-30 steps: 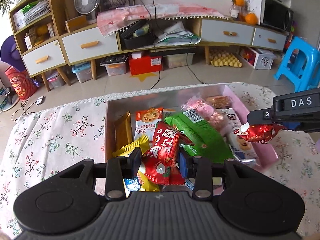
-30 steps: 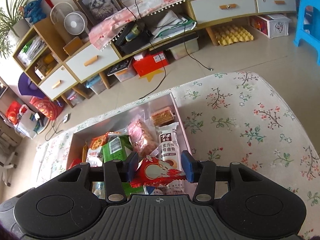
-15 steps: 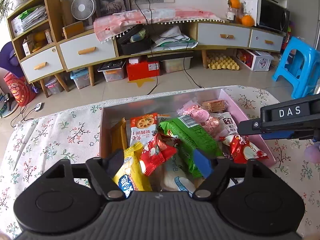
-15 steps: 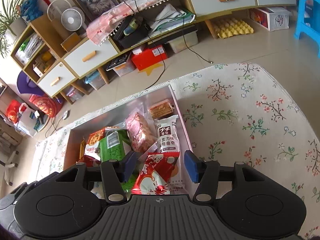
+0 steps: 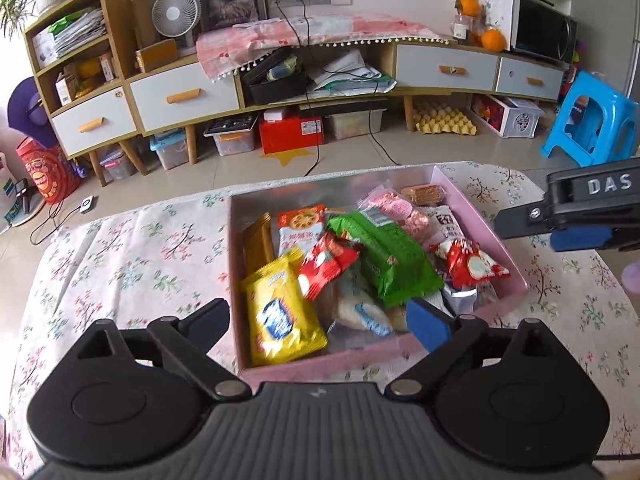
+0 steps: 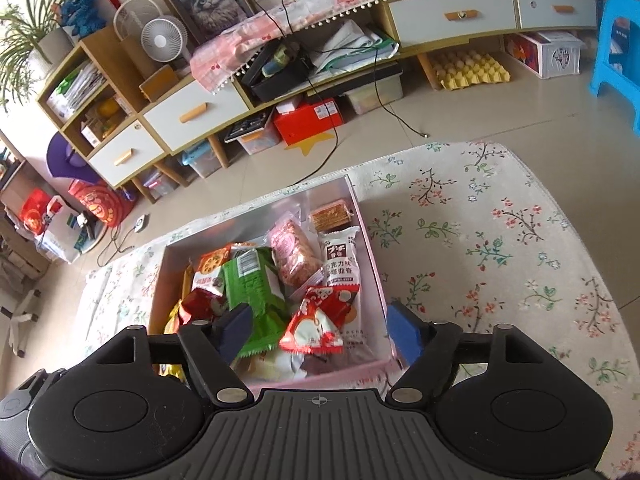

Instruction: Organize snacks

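A pink box (image 5: 496, 236) (image 6: 370, 236) on the floral tablecloth holds several snack packets. One red packet (image 5: 326, 264) lies in the middle beside a green packet (image 5: 388, 260) and a yellow packet (image 5: 282, 312). Another red packet (image 5: 470, 262) (image 6: 320, 320) lies at the box's right side. My left gripper (image 5: 320, 324) is open and empty above the box's near edge. My right gripper (image 6: 320, 330) is open and empty above the near right part of the box; it also shows in the left wrist view (image 5: 576, 212).
The floral tablecloth (image 6: 500, 240) stretches to the right of the box and to its left (image 5: 132, 248). Beyond the table stand a low cabinet (image 5: 444, 68), a blue stool (image 5: 592, 120) and floor clutter.
Both grippers opened and dropped their red packets into the box. Both then pulled back and up from the box with their jaws wide.
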### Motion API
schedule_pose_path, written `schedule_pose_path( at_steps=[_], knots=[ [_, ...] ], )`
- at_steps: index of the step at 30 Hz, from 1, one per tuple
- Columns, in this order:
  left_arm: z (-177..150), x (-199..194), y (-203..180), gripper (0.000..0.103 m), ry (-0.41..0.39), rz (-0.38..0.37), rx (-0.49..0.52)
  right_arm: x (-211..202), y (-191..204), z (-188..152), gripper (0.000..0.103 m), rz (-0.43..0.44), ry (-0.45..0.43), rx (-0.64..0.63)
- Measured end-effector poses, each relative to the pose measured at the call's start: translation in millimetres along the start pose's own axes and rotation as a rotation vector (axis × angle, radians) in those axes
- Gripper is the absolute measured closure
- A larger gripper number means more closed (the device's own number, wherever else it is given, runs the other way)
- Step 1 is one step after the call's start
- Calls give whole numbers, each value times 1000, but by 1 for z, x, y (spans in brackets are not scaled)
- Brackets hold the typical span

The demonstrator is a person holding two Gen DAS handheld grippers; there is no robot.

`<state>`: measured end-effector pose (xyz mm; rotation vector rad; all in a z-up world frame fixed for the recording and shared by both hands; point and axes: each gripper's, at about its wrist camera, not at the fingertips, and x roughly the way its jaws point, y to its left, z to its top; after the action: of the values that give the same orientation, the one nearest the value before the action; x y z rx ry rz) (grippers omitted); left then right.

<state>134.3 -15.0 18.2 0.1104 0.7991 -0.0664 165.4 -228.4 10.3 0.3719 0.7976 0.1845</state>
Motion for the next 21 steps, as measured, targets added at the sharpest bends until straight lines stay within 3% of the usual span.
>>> schedule_pose_path(
  at_steps=[12, 21],
  knots=[
    [-26, -26, 6, 0, 31, 31, -53, -27, -7, -27, 19, -46, 30, -60],
    [-53, -43, 4, 0, 77, 38, -127, -48, -1, -72, 15, -27, 91, -139]
  ],
)
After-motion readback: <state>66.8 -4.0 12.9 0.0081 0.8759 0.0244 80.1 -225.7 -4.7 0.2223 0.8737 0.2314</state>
